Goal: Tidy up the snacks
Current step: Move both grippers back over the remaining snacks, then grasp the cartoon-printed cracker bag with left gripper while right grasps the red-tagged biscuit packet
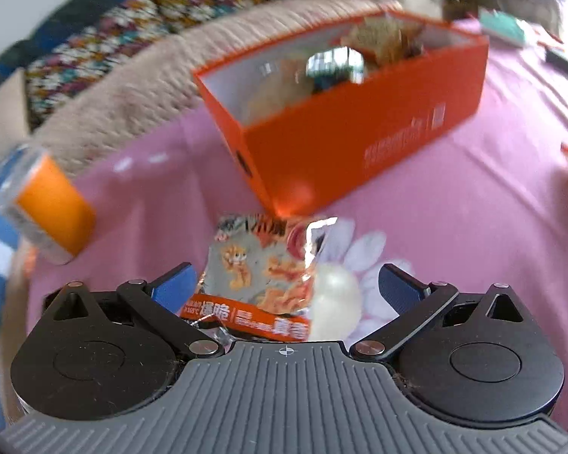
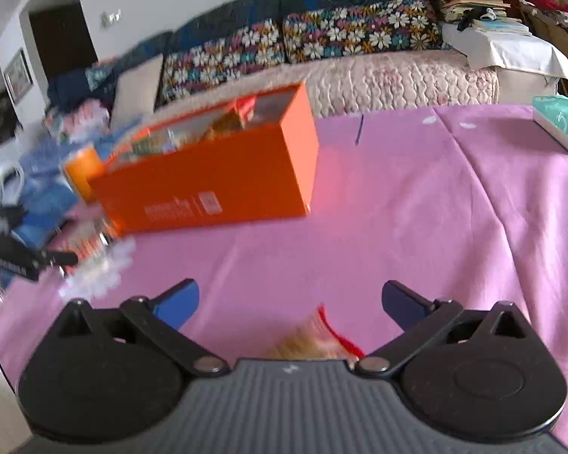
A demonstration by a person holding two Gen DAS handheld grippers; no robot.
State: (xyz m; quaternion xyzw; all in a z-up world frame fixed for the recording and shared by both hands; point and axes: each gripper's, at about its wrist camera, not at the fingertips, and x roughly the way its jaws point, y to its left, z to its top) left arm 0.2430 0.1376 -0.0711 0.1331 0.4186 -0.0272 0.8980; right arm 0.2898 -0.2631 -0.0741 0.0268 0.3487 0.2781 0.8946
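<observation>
Crinkled foil snack packet (image 1: 261, 276) loose between wide-open left gripper (image 1: 284, 283); rectangular glossy orange cardboard box (image 1: 344, 113) at 12 o'clock; right gripper (image 2: 289, 299) open, empty.

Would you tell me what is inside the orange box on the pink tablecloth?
The orange box is open and holds several snack packets, brownish and blurred, heaped toward its far end. Its near wall hides the bottom, so their number and kind cannot be told.
</observation>
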